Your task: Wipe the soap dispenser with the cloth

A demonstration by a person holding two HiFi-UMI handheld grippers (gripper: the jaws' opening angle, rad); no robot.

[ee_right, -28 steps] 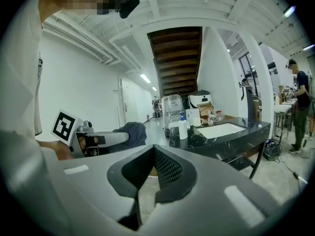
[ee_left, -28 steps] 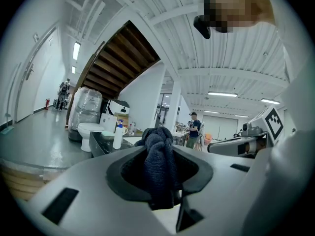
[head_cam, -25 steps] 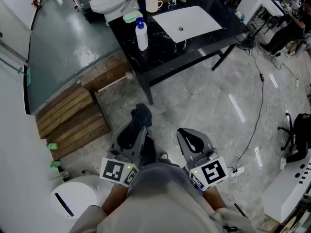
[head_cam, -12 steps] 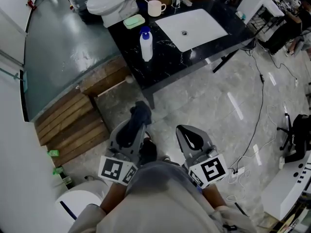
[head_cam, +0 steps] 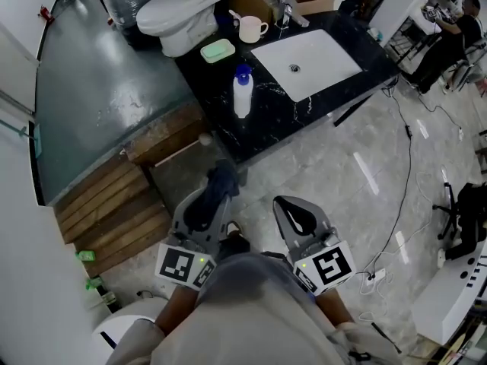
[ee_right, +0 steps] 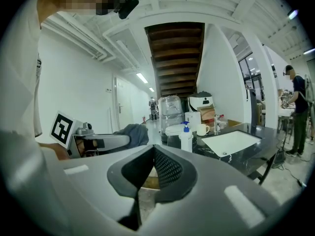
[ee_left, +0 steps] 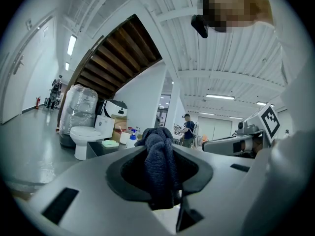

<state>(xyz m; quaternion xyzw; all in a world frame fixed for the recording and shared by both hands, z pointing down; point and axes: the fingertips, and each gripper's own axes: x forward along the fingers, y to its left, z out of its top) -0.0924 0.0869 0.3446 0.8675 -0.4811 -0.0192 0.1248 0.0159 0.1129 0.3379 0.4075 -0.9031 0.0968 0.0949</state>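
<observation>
The soap dispenser (head_cam: pixel 242 92), a white bottle with a blue pump, stands near the front-left corner of the black counter (head_cam: pixel 281 112); it also shows in the right gripper view as the dispenser (ee_right: pixel 185 137) and small in the left gripper view as the dispenser (ee_left: pixel 132 137). My left gripper (head_cam: pixel 218 181) is shut on a dark blue cloth (head_cam: pixel 222 176), bunched between its jaws as the cloth (ee_left: pixel 160 162). My right gripper (head_cam: pixel 289 206) is shut with nothing in it. Both are held over the floor, well short of the counter.
On the counter lie a white sink basin (head_cam: pixel 308 53), a green soap dish (head_cam: pixel 218 50) and a cream mug (head_cam: pixel 250 27). A toilet (head_cam: pixel 181 10) stands behind. A wooden platform (head_cam: pixel 114 196) lies left, cables (head_cam: pixel 396 204) trail right, and a person (head_cam: pixel 445 40) stands far right.
The counter and dispenser have slid lower in the head view, closer to both grippers. Both grippers keep the same pose; the cloth stays gripped.
</observation>
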